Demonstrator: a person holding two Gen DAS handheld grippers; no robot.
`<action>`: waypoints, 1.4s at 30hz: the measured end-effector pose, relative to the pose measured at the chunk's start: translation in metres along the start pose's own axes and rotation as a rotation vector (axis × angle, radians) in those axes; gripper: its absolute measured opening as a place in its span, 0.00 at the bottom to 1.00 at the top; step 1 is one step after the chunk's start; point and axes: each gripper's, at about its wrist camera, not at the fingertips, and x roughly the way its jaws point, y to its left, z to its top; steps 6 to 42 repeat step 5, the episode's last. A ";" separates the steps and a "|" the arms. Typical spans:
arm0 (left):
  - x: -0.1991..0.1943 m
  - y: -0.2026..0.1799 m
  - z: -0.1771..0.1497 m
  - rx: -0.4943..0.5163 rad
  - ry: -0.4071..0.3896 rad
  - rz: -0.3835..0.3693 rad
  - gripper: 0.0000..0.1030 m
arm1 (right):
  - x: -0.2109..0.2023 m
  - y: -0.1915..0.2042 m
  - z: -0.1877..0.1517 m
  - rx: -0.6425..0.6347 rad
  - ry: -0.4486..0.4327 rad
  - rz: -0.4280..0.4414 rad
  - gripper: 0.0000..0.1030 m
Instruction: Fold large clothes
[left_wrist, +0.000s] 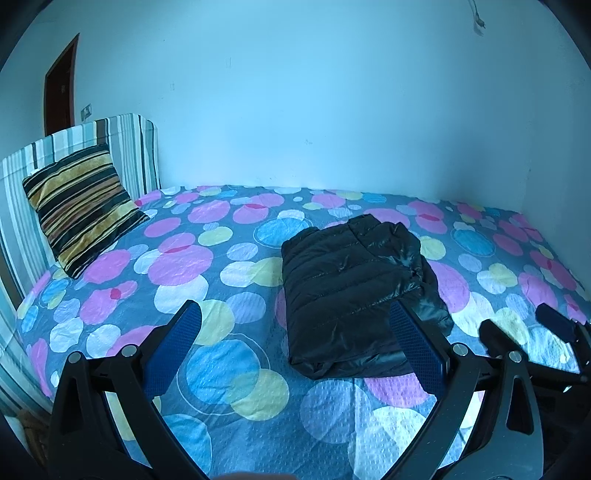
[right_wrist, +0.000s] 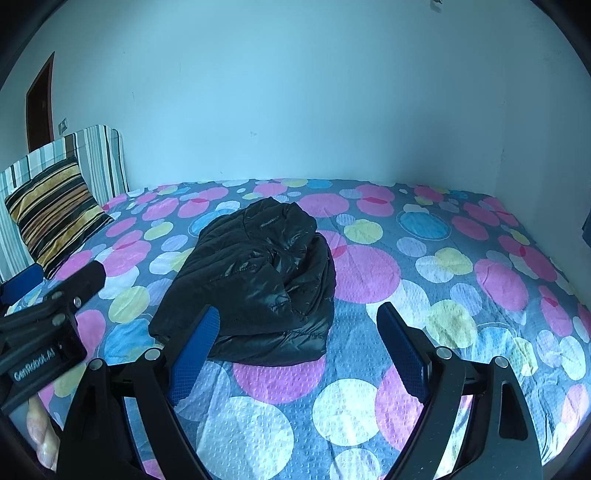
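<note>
Both tongs (left_wrist: 295, 325) (right_wrist: 299, 328) agape, empty.

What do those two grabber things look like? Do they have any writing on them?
Both the left gripper and the right gripper are black plastic frames with curved arms and round silver bolts. Each has two long flat fingers faced with bumpy dark blue pads. The right view shows white lettering along the left gripper's side, apparently "GenRobot.AI". No cables or sleeves show.

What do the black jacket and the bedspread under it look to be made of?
Black jacket: likely a thin, glossy nylon-type shell with puffy filling; it shows bright sheen and stitched quilt lines. Bedspread: probably a matte woven or quilted cotton-like fabric; its dotted embossed texture shows no shine.
</note>
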 end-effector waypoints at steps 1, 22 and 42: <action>0.005 0.001 0.000 0.004 0.011 0.000 0.98 | 0.002 -0.003 0.001 0.003 0.002 0.001 0.83; 0.036 0.016 -0.004 -0.007 0.074 0.026 0.98 | 0.016 -0.020 0.002 0.024 0.020 -0.017 0.83; 0.036 0.016 -0.004 -0.007 0.074 0.026 0.98 | 0.016 -0.020 0.002 0.024 0.020 -0.017 0.83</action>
